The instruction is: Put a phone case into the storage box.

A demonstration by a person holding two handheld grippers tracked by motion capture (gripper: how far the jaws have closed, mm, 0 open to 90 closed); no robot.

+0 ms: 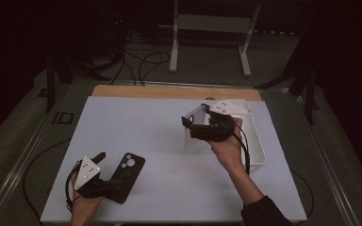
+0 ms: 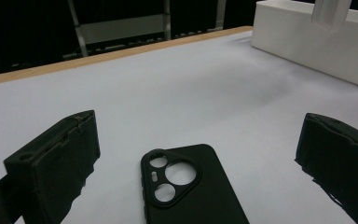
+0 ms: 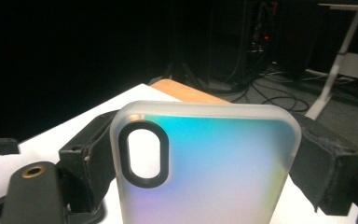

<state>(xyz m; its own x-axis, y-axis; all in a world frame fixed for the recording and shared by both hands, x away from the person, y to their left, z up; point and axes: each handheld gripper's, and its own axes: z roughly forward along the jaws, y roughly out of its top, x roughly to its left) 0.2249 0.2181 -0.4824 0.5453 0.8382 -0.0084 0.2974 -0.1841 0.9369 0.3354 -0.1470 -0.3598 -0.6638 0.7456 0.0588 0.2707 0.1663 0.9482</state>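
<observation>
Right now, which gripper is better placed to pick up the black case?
Left. The left gripper is open with the black case lying flat between its jaws. The right gripper is far off near the white bin, already shut on the iridescent case.

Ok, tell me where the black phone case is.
The black phone case lies flat on the white table at its near left in the high view, between the open jaws of the left tool, camera cutout toward the far edge.

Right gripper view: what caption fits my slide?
Right gripper clamps a frosted iridescent phone case upright.
</observation>
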